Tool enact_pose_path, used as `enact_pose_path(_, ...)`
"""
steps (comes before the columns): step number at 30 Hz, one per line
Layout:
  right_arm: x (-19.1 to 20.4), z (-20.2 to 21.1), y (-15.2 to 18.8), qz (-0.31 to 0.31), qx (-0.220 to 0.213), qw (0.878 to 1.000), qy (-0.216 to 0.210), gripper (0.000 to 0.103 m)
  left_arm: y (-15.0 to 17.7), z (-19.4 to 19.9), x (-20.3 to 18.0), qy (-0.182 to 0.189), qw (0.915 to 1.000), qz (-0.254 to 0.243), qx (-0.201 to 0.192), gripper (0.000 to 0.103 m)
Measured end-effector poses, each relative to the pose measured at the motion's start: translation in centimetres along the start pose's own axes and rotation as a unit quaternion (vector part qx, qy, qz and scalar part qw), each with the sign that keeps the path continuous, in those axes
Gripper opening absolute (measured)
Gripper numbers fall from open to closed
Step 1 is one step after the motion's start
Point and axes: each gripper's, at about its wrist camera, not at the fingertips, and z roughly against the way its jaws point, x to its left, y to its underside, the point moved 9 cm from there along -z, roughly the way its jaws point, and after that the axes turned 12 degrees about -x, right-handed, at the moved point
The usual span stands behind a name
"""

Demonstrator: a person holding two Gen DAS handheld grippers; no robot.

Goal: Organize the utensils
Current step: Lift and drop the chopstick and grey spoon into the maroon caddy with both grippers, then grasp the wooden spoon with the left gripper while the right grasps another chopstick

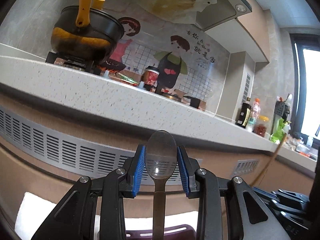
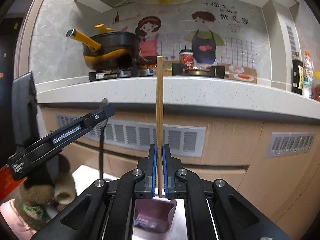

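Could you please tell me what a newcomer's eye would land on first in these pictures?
Probably the spoon standing upright between the left tongs, and the wooden chopstick pinched upright in the right tongs. Behind them, a black-and-yellow pot sits on the stove, before a cartoon wall picture.

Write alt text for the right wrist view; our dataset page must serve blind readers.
The right gripper pinches a wooden chopstick upright above a purple holder. To the left, the left gripper holds a spoon; behind them runs a kitchen counter bearing a black pot.
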Motion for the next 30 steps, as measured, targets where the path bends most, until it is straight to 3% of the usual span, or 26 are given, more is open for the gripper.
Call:
enact_pose_path(4,0.1,-0.7,3.1,-0.013,0.039,0.999,-0.009,0.005,2.7,-0.2,1.6,-0.020,0.9996,0.007,0.018,0.035)
enact_pose_path(5,0.2,-0.9,4.0,-0.018,0.052,0.998,-0.012,0.005,3.6,-0.1,2.0,-0.024,0.9992,0.011,0.030,0.039)
enact_pose_path(7,0.4,-1.6,6.5,-0.026,0.094,0.995,-0.025,0.011,5.3,0.4,2.5,-0.031,0.9977,0.011,0.060,0.057)
enact_pose_path(8,0.5,-1.9,7.8,-0.026,0.113,0.993,-0.026,0.020,5.7,1.0,2.9,-0.041,0.9968,0.011,0.068,0.062)
enact_pose_path(9,0.5,-1.9,8.7,-0.024,0.123,0.992,-0.022,0.028,5.9,1.8,3.2,-0.049,0.9960,0.014,0.073,0.062)
enact_pose_path(13,0.2,-0.4,10.6,-0.009,0.141,0.990,-0.003,0.037,5.4,5.9,4.5,-0.085,0.9915,0.021,0.096,0.064)
enact_pose_path(18,-0.5,3.0,12.6,-0.010,0.156,0.988,0.017,0.053,7.1,11.8,6.5,-0.133,0.9782,-0.001,0.159,0.074)
enact_pose_path(20,-0.5,4.3,13.7,-0.003,0.167,0.986,0.025,0.056,8.5,13.9,7.2,-0.143,0.9718,-0.004,0.188,0.075)
enact_pose_path(23,0.1,5.7,15.4,0.011,0.181,0.983,0.036,0.068,11.0,16.8,7.5,-0.145,0.9639,-0.019,0.222,0.076)
enact_pose_path(30,3.1,7.5,20.2,0.018,0.233,0.972,0.018,0.069,16.3,21.9,7.7,-0.144,0.9468,-0.031,0.286,0.078)
